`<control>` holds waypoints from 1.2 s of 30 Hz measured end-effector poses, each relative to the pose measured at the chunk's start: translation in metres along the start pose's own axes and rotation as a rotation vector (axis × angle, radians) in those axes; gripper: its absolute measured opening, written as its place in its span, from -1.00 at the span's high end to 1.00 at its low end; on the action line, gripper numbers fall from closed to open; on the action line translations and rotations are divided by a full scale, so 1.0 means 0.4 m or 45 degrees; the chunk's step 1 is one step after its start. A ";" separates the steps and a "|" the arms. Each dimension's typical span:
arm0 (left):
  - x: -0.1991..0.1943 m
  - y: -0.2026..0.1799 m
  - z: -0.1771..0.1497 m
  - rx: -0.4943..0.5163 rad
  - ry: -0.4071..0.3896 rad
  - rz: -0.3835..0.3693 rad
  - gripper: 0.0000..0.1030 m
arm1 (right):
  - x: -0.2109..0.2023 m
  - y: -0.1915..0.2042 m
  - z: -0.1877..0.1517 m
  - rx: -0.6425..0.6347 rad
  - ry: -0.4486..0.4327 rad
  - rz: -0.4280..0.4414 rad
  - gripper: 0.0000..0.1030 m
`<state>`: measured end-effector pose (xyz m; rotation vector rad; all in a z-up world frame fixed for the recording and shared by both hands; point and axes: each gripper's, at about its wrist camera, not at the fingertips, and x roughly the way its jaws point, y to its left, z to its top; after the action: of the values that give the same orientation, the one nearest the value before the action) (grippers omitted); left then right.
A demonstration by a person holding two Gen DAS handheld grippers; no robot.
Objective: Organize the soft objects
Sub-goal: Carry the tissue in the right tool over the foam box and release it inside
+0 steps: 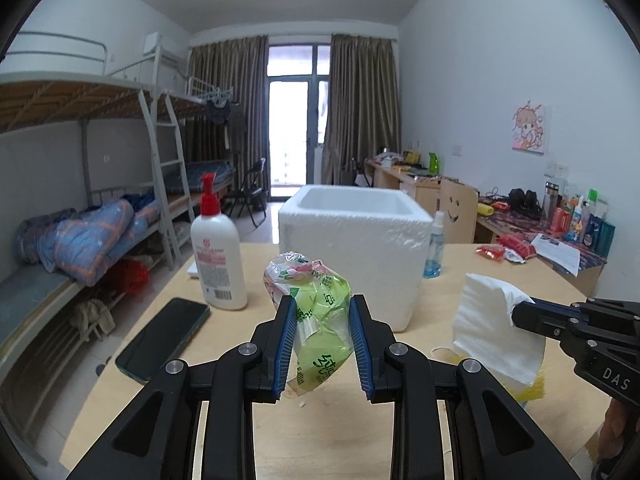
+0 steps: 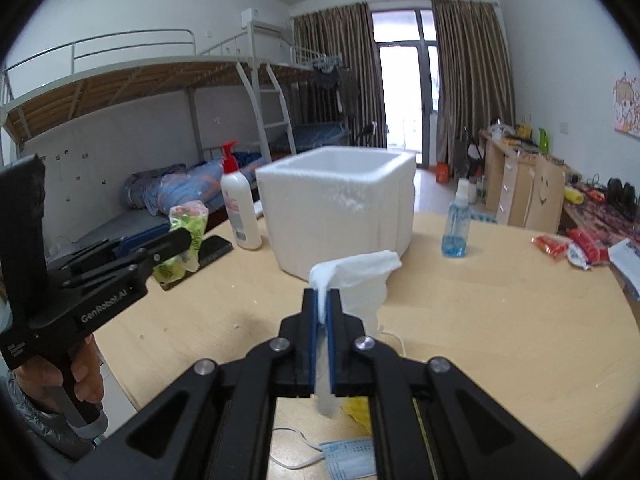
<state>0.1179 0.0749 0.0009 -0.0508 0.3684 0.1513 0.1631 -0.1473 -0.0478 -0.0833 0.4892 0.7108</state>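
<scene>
Dorm room setup: bunk beds (image 1: 100, 208) at 9 o'clock, brown curtains (image 1: 360, 112) by the balcony door at 12, and a pale wooden table (image 1: 460, 420) up front. At 12 on the table sits a white foam box (image 1: 352, 240), chunky and square with a pebbly surface; its top is open, and what shows of the inside looks bare white, though the bottom isn't visible.

Left gripper (image 1: 322, 344) has its blue ribbed pads pressed in on a crinkly green plastic tissue pack (image 1: 320, 320), held up off the table in front of the box. Right gripper (image 2: 322, 344) is pinched nearly closed on a soft white folded cloth (image 2: 352, 280), which flops over at the top, also short of the box.

Other stuff: a white pump bottle (image 1: 218, 256) with a red top at 10, a dark phone (image 1: 164, 336) lying flat beside it, and a small clear bottle (image 1: 434, 248) of blue liquid just right of the box. A blue face mask (image 2: 348, 460) lies at 6 in the right wrist view.
</scene>
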 end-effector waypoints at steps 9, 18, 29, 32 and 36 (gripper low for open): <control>-0.060 -0.028 0.019 0.031 -0.069 -0.007 0.43 | -0.077 0.019 0.016 -0.052 -0.129 0.019 0.88; -0.135 -0.046 0.031 0.063 -0.157 -0.020 0.43 | -0.139 0.034 0.018 -0.066 -0.230 0.030 0.88; -0.227 -0.063 0.023 0.088 -0.247 -0.025 0.43 | -0.208 0.060 0.007 -0.105 -0.322 0.044 0.88; -0.255 -0.065 0.025 0.087 -0.281 -0.027 0.43 | -0.227 0.066 0.004 -0.123 -0.349 0.051 0.88; -0.286 -0.056 0.037 0.087 -0.310 -0.044 0.43 | -0.248 0.078 0.008 -0.142 -0.375 0.065 0.88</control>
<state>0.0212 0.0380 0.0567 0.0289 0.1296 0.1092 0.0797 -0.1830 0.0032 -0.0692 0.1700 0.7851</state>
